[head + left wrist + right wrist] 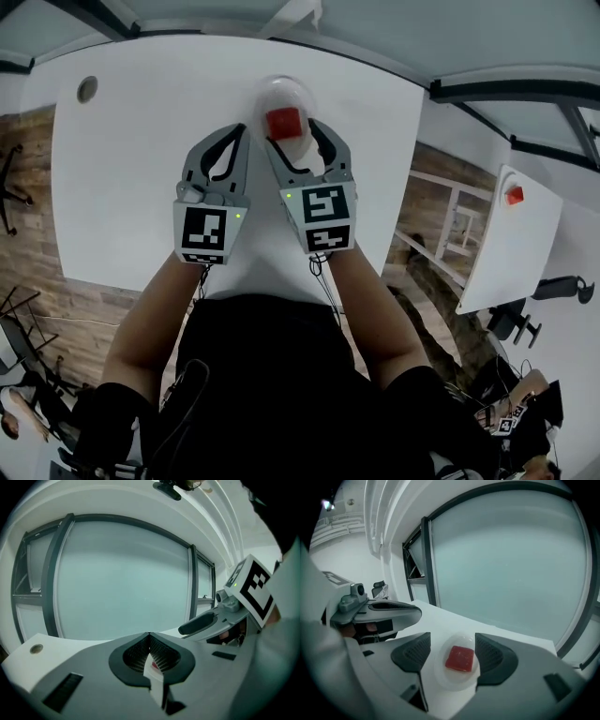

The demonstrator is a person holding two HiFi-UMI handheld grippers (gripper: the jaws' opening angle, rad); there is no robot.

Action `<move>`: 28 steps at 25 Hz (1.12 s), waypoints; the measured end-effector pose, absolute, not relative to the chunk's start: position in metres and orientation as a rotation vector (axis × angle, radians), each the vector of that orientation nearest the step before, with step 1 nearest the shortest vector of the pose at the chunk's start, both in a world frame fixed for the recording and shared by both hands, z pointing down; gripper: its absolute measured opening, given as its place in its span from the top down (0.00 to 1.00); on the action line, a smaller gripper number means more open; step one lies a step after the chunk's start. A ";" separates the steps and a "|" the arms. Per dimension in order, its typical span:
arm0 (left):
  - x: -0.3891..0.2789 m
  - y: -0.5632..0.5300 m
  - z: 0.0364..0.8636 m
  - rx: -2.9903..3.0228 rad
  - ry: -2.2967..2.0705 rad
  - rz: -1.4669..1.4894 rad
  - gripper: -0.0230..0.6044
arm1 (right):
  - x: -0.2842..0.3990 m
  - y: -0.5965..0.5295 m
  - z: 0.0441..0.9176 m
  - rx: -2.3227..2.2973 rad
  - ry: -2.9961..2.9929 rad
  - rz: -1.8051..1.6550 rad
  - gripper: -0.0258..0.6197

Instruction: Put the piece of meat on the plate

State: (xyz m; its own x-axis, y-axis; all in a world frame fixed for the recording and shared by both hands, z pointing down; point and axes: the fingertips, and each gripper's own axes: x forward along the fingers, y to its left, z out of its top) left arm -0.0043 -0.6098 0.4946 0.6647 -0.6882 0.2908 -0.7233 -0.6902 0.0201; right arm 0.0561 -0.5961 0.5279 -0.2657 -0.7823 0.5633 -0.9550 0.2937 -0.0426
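The white bench (131, 141) fills most of the head view, and it carries little besides the task's own things at its far middle. Both grippers are held out over it, side by side. The left gripper (149, 637) has its jaws pressed together at the tips with nothing between them, and it hangs just beside the plate, to the left. The right gripper (452, 652) has its jaws spread wide and grips nothing. In its own view the plate (440, 674) and what lies on it show in the gap between the two pads, with clear space on either side. The plate is small, round and pale, and it sits flat on the bench. The piece of meat (460, 659), a red square block, lies near the plate's middle and touches neither jaw. By this showing the placing looks done, and what seems left is only to draw the open gripper clear.
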 end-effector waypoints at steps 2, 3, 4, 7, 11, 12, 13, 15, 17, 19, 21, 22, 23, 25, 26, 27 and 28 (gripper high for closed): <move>-0.008 -0.598 0.480 2.764 -1.172 0.375 0.98 | 0.053 -0.584 0.512 1.563 -2.167 0.526 0.50; -0.011 -0.591 0.474 2.773 -1.172 0.365 0.98 | 0.051 -0.577 0.504 1.571 -2.187 0.520 0.50; -0.013 -0.584 0.468 2.782 -1.169 0.358 0.98 | 0.049 -0.570 0.496 1.582 -2.205 0.512 0.50; -0.024 -0.559 0.454 2.801 -1.158 0.339 0.98 | 0.042 -0.548 0.470 1.629 -2.242 0.470 0.59; -0.034 -0.530 0.436 2.815 -1.149 0.299 0.98 | 0.035 -0.518 0.444 1.658 -2.280 0.409 0.60; -0.036 -0.524 0.432 2.820 -1.149 0.284 0.98 | 0.034 -0.511 0.440 1.667 -2.280 0.391 0.62; -0.038 -0.518 0.427 2.827 -1.146 0.271 0.98 | 0.033 -0.504 0.435 1.678 -2.279 0.374 0.64; -0.039 -0.507 0.419 2.851 -1.132 0.253 0.98 | 0.031 -0.489 0.424 1.707 -2.280 0.347 0.69; -0.040 -0.497 0.411 2.873 -1.111 0.235 0.98 | 0.029 -0.474 0.412 1.740 -2.283 0.321 0.73; -0.041 -0.489 0.405 2.884 -1.098 0.219 0.98 | 0.027 -0.463 0.402 1.777 -2.286 0.282 0.79; -0.041 -0.482 0.401 2.893 -1.095 0.207 0.98 | 0.026 -0.454 0.395 1.813 -2.286 0.245 0.84; -0.041 -0.478 0.399 2.898 -1.093 0.197 0.98 | 0.026 -0.450 0.393 1.828 -2.283 0.232 0.86; -0.041 -0.473 0.397 2.907 -1.090 0.184 0.98 | 0.026 -0.445 0.391 1.842 -2.281 0.221 0.89; -0.040 -0.461 0.391 2.920 -1.078 0.169 0.98 | 0.025 -0.436 0.386 1.857 -2.293 0.193 0.96; -0.039 -0.454 0.387 2.925 -1.071 0.169 0.98 | 0.024 -0.432 0.382 1.859 -2.310 0.175 0.96; -0.037 -0.448 0.383 2.931 -1.066 0.170 0.98 | 0.023 -0.428 0.378 1.860 -2.329 0.158 0.96; -0.035 -0.443 0.379 2.938 -1.063 0.167 0.98 | 0.023 -0.424 0.374 1.860 -2.347 0.143 0.96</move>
State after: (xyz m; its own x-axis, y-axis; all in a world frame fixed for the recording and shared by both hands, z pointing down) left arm -0.0350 -0.4427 0.3785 0.7634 -0.6375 0.1043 -0.6388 -0.7690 -0.0248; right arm 0.0225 -0.4242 0.3738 -0.2243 -0.9595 0.1707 -0.9731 0.2301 0.0146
